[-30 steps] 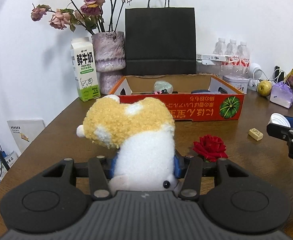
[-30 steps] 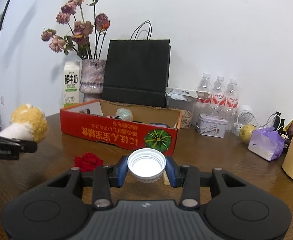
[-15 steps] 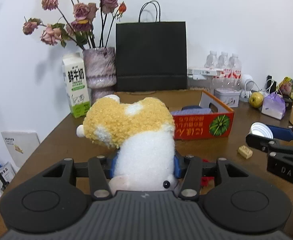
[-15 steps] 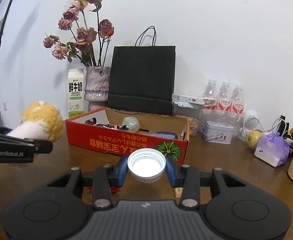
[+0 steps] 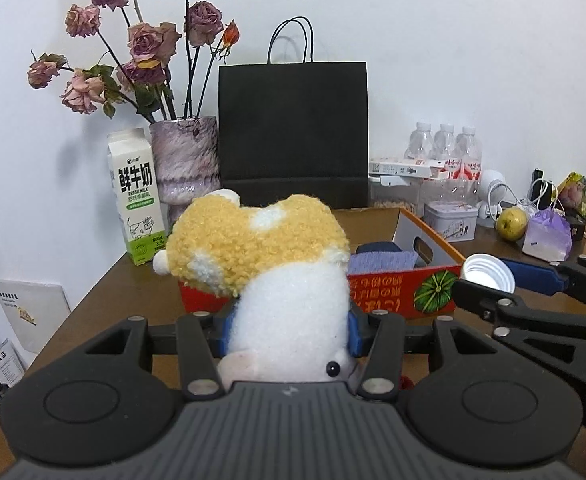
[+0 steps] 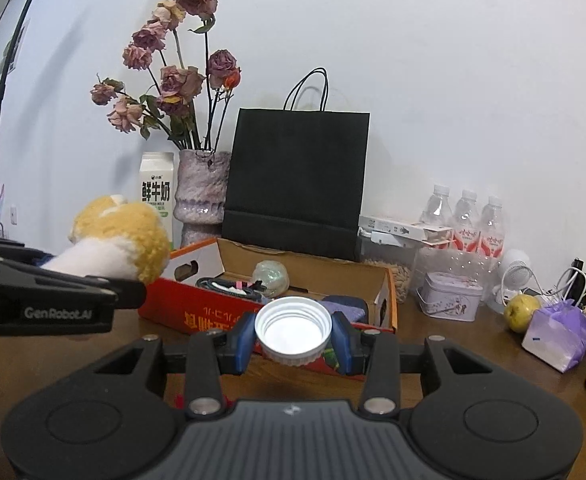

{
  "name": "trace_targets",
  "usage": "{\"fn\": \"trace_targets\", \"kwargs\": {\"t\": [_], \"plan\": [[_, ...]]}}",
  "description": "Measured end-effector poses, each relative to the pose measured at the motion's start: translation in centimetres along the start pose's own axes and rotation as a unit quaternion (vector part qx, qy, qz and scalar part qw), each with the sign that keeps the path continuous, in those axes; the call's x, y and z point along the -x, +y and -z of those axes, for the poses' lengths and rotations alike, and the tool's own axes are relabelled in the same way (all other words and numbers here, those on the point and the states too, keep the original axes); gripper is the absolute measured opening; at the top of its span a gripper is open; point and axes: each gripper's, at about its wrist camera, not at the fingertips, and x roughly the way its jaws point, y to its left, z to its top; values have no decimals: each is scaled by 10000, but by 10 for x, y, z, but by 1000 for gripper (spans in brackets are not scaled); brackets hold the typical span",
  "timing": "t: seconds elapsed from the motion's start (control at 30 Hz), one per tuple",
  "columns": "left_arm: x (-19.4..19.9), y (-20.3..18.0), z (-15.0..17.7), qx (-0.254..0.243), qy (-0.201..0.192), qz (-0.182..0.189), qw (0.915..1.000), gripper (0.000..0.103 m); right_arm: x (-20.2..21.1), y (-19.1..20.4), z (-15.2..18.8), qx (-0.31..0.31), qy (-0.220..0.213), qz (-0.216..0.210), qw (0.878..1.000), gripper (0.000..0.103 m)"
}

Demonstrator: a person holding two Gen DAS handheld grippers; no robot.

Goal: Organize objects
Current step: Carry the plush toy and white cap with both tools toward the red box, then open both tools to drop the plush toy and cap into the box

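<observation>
My left gripper (image 5: pixel 291 330) is shut on a yellow and white plush toy (image 5: pixel 269 256), held above the table in front of the red cardboard box (image 5: pixel 393 286). My right gripper (image 6: pixel 293 338) is shut on a white bottle cap (image 6: pixel 293 328), open side facing the camera, just before the box (image 6: pixel 197 312). The box holds a cable, a pale green ball (image 6: pixel 271 276) and a blue-purple cloth (image 6: pixel 347 306). The plush also shows in the right wrist view (image 6: pixel 121 240), and the cap in the left wrist view (image 5: pixel 487 274).
Behind the box stand a milk carton (image 5: pixel 135 196), a vase of dried roses (image 5: pixel 185 160) and a black paper bag (image 5: pixel 293 136). At the right are water bottles (image 6: pixel 467 224), a tin (image 6: pixel 449 296), a green fruit (image 6: pixel 523 312) and a purple bag (image 6: pixel 557 332).
Both grippers have risen and moved closer to the box with their loads. The red rose and small block on the table have dropped out of sight below.
</observation>
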Motion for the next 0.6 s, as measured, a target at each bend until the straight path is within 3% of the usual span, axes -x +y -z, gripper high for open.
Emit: {"fn": "trace_targets", "kwargs": {"t": [0.6], "plan": [[-55, 11, -23, 197, -35, -13, 9998, 50, -64, -6, -26, -253, -232, -49, 9994, 39]]}}
